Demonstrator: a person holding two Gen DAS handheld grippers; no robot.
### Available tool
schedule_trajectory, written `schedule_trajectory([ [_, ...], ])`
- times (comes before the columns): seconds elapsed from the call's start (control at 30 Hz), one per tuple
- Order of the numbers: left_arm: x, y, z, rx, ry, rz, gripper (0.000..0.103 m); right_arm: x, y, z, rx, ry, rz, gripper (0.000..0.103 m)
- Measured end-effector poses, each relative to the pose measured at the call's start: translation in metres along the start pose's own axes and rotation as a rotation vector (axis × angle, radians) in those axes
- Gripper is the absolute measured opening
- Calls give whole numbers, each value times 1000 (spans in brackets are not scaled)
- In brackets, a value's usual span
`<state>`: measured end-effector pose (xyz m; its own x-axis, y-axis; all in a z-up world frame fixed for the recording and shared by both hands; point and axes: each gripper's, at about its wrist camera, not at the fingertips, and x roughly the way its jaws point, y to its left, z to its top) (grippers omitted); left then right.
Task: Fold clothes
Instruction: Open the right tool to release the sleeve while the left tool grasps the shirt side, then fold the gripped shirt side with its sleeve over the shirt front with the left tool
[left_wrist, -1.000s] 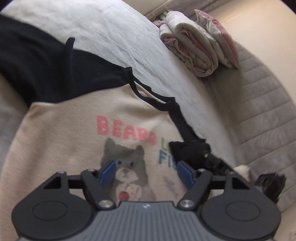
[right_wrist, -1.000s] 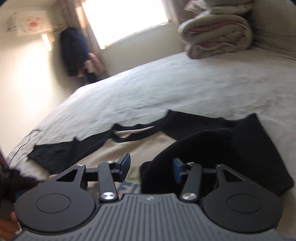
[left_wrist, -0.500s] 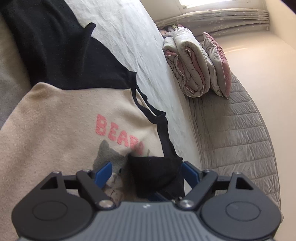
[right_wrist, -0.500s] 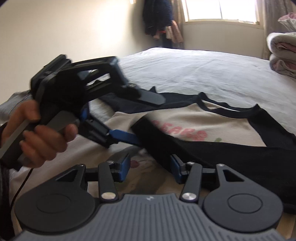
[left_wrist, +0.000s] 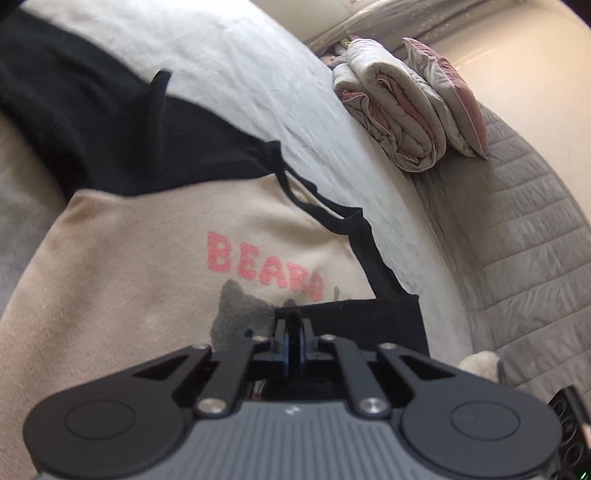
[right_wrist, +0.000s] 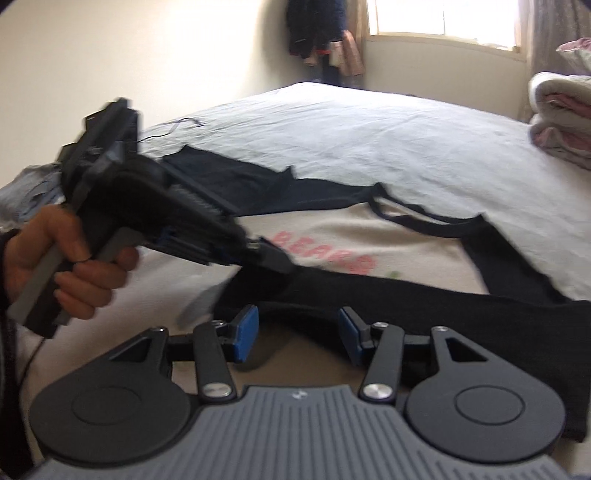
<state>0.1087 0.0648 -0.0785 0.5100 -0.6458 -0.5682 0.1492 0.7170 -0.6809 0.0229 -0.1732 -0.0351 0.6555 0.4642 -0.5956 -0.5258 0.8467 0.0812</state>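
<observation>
Both wrist views close, angled down; share sweatshirt (left_wrist: 155, 266) on bed (right_wrist: 369, 125).

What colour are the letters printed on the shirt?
Pink letters on the cream shirt; clearest in the left wrist view.

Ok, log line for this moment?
step: folding sleeve over shirt | left gripper: shut on sleeve | right gripper: open

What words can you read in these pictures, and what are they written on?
"BEARS": pink letters on the cream front of the shirt, above a grey bear picture. The last letter is blurred, so the S is a guess.
A small green mark follows the pink word; the black sleeve covers the rest, so it cannot be read.
In the right wrist view the pink word is too blurred to read.
No other text shows.
</observation>
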Motion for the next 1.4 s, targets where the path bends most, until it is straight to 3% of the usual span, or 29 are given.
schedule_trajectory([
  [0.23,-24,-35,37,184,-66,31,4,-27,-64,1,143,-58,-215,54],
  [0.43,-30,-33,80,210,-82,86,4,-28,-89,0,210,-71,-326,54],
  [0.63,-24,1,111,178,-86,194,4,-22,-103,-4,266,-49,-376,54],
  [0.87,-8,43,127,103,-74,278,5,-20,-117,-9,314,-24,-412,54],
  [1.0,-6,57,123,48,-77,281,6,-18,-130,-13,394,-9,-420,54],
  [1.13,-12,64,118,10,-64,262,20,-24,-148,-19,530,-12,-404,54],
  [1.2,-17,61,114,12,-57,274,36,-29,-157,-22,614,-12,-386,54],
  [1.3,-26,59,106,20,-43,290,40,-39,-163,-26,678,-12,-331,54],
  [1.4,-30,57,92,26,-24,301,40,-44,-153,-27,596,23,-277,54],
])
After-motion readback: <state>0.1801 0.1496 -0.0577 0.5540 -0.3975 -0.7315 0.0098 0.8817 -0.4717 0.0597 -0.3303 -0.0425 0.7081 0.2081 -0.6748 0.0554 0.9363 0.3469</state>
